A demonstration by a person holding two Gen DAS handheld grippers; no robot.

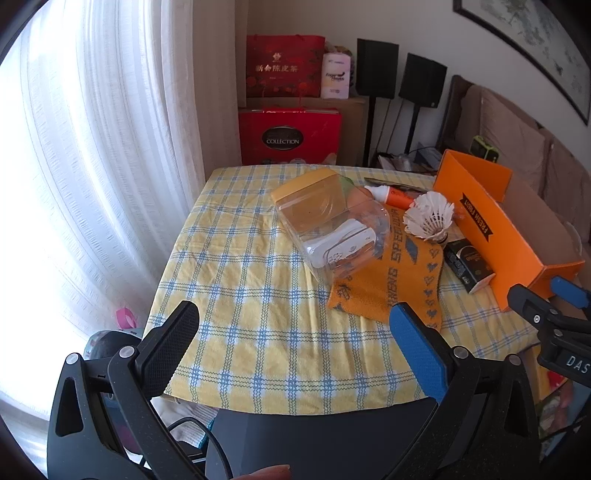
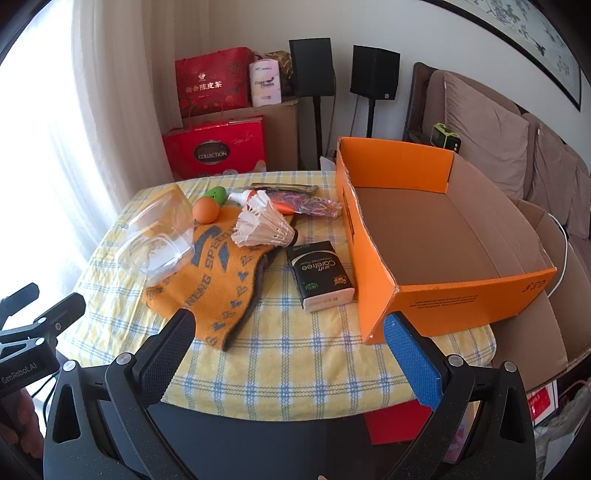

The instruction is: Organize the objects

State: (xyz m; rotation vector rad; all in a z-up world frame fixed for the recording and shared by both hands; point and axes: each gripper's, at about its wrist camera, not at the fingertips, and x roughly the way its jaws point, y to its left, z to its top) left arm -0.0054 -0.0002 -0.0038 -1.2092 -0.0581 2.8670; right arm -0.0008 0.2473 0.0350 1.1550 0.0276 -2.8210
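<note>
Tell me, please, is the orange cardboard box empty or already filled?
Empty: the orange box shows only its bare brown floor in the right wrist view.

Daylight pours through sheer white curtains point(image 1: 92, 155) on the left, washing out the window behind them. The bench point(image 1: 229, 295) wears a yellow and blue checked cloth. In the corner, red gift bags point(image 2: 212, 81) sit on a cardboard carton, beside two black speakers point(image 2: 375, 72) on stands. A brown sofa point(image 2: 498, 125) lines the cream wall under what seems a framed painting point(image 2: 517, 33).
</note>
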